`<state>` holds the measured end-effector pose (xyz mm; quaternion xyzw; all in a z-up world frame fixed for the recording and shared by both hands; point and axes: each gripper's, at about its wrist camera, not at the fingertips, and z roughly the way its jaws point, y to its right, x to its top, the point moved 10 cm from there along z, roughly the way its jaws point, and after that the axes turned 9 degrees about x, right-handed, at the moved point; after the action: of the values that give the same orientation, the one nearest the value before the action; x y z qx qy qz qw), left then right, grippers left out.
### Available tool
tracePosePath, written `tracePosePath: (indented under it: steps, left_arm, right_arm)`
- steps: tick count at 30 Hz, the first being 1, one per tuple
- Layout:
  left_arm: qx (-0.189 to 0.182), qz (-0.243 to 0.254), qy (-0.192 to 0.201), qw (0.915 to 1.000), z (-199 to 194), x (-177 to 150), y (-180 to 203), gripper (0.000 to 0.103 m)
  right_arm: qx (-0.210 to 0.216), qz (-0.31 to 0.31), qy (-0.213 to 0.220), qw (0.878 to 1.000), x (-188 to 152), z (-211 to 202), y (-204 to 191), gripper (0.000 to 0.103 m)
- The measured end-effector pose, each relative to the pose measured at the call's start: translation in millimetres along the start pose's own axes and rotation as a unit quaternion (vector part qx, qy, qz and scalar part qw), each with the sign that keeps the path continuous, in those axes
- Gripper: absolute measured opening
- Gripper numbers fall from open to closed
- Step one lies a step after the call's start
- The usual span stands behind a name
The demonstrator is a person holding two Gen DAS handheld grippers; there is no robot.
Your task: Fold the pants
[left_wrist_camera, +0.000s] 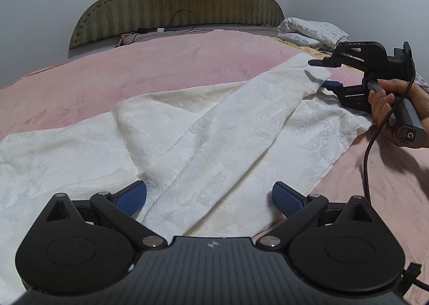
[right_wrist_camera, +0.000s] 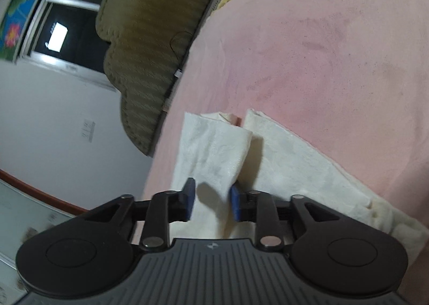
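White textured pants [left_wrist_camera: 187,128] lie spread on the pink bed, one leg folded diagonally over the other. My left gripper [left_wrist_camera: 209,197] is open, low over the near part of the pants, its blue pads either side of the folded leg. My right gripper [left_wrist_camera: 321,74] is at the far right, held by a hand, with the leg's end between its jaws. In the right wrist view the right gripper [right_wrist_camera: 211,200] stands open around a raised fold of the pants [right_wrist_camera: 214,154], with a gap at the left pad.
The pink bedspread [left_wrist_camera: 161,63] covers the bed. An olive headboard [left_wrist_camera: 177,2] stands at the far side, with a black cable [left_wrist_camera: 182,20] at its foot. A folded printed quilt [left_wrist_camera: 311,31] lies far right. A cable [left_wrist_camera: 372,144] hangs from the right gripper.
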<state>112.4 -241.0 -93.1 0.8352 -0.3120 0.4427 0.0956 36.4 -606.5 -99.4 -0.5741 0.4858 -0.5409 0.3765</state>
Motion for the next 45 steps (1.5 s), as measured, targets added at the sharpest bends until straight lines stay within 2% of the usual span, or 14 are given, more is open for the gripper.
tracePosePath:
  steps: [2, 5, 9, 13, 16, 19, 23, 26, 28, 30, 33, 36, 39, 45]
  left_arm:
    - [0.012, 0.002, 0.005, 0.9999, -0.8, 1.8, -0.3, 0.099]
    - [0.036, 0.011, 0.023, 0.9990, -6.5, 9.0, -0.3, 0.095]
    - [0.058, 0.061, 0.044, 0.9955, -10.0, 21.7, 13.3, 0.093]
    - [0.079, 0.148, 0.080, 0.9826, -11.2, 26.4, 43.5, 0.092]
    - [0.095, 0.187, 0.091, 0.9736, -7.4, 25.2, 58.5, 0.078]
    - [0.075, 0.157, 0.076, 0.9818, -0.5, 25.7, 56.4, 0.053]
    - [0.052, 0.054, 0.037, 0.9965, 11.6, 37.4, 28.2, 0.023]
    - [0.063, -0.031, 0.065, 0.9954, -2.4, 60.5, -3.8, 0.019]
    - [0.071, -0.037, 0.105, 0.9912, -20.7, 74.3, -11.8, 0.019]
    - [0.065, -0.007, 0.105, 0.9923, -27.9, 76.5, -4.3, 0.019]
    - [0.015, 0.015, 0.041, 0.9989, -13.9, 50.4, 15.6, 0.019]
    - [-0.024, 0.019, -0.003, 0.9995, -0.3, 21.1, 29.3, 0.019]
    - [-0.012, 0.046, 0.006, 0.9988, -1.9, 13.6, 33.2, 0.019]
    - [-0.027, 0.039, 0.014, 0.9988, -15.2, 17.1, 32.0, 0.019]
  right_arm:
    - [0.013, -0.016, -0.009, 1.000, -0.1, 5.0, -2.9, 0.033]
    - [0.007, -0.037, -0.008, 0.999, 0.6, 0.8, -7.9, 0.004]
    - [0.059, -0.054, 0.004, 0.997, 1.8, -24.6, -43.2, 0.004]
    - [0.110, -0.070, 0.006, 0.991, 5.8, -49.1, -86.4, 0.004]
    - [0.132, -0.073, 0.003, 0.989, 8.2, -58.9, -105.4, 0.004]
    - [0.137, -0.086, -0.004, 0.987, 9.7, -62.2, -113.2, 0.004]
    - [0.105, -0.076, -0.028, 0.991, 16.1, -39.1, -104.0, 0.004]
    - [0.108, -0.085, -0.036, 0.990, 19.6, -26.3, -115.4, 0.005]
    - [0.150, -0.134, -0.025, 0.979, 15.2, -37.4, -143.0, 0.005]
    - [0.169, -0.189, -0.008, 0.967, 11.0, -54.9, -159.3, 0.005]
    - [0.101, -0.206, -0.005, 0.973, 7.9, -69.7, -124.0, 0.005]
    - [-0.008, -0.130, -0.028, 0.991, 3.4, -79.9, -42.8, 0.005]
    - [-0.024, -0.055, -0.020, 0.998, -4.6, -102.5, 3.6, 0.005]
    - [-0.026, -0.075, 0.002, 0.997, -15.0, -126.5, 2.4, 0.005]
